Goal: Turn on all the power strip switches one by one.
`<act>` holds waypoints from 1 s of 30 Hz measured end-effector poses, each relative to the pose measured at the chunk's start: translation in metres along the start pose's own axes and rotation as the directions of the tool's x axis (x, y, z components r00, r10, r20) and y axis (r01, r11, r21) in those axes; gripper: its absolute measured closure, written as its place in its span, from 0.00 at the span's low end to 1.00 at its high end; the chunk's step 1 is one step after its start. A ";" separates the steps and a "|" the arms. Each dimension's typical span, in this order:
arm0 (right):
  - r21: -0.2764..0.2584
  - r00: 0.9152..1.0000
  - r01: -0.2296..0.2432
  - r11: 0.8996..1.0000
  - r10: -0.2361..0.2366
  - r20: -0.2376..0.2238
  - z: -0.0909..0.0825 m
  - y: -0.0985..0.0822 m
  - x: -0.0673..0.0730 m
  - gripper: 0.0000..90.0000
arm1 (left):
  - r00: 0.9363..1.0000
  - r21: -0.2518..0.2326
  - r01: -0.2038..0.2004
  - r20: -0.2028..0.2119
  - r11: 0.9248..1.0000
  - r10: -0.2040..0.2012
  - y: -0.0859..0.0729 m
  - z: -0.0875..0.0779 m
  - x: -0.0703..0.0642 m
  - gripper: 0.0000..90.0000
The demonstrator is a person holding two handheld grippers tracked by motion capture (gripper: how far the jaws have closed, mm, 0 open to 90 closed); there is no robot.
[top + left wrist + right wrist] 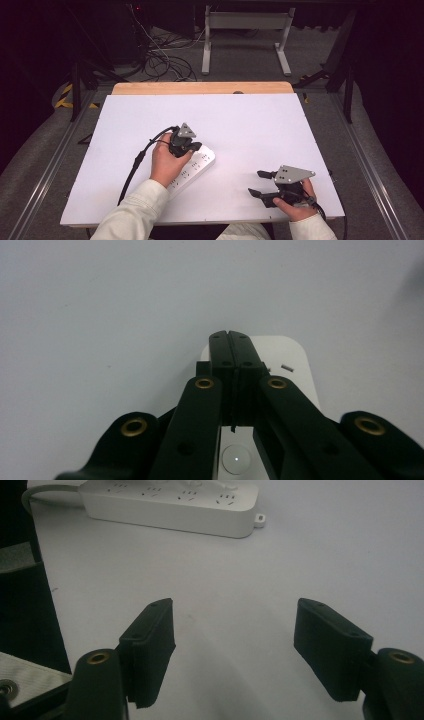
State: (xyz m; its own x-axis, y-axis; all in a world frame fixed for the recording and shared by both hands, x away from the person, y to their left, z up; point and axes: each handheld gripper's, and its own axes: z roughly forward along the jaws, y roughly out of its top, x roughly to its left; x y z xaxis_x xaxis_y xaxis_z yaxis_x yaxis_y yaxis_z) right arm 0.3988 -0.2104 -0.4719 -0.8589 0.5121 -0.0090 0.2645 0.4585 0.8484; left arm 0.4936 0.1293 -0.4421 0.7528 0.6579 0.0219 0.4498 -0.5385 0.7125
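The left gripper [196,146], jaws pressed together, sits over the power strip [197,167] running lower-left to centre frame, while the wide-open right gripper [260,183] waits well apart at lower right.

Right gripper [232,645], jaws wide apart, over the white table [310,555]; a power strip [170,502] lies beyond.

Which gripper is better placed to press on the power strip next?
Probably the left gripper: it is shut, directly over the white power strip. The right gripper is open, apart from the strip.
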 end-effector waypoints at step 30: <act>0.002 1.000 0.005 1.000 -0.005 -0.002 0.000 0.000 0.001 0.37 | 0.999 0.024 0.025 0.021 0.999 -0.026 -0.006 0.015 -0.002 1.00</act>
State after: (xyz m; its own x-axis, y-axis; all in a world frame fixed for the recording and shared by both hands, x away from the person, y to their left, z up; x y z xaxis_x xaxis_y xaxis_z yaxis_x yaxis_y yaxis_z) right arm 0.3979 -0.2096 -0.4717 -0.8614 0.5078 -0.0124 0.2608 0.4630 0.8471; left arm 0.4965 0.1227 -0.4568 0.7508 0.6605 -0.0113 0.4803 -0.5341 0.6957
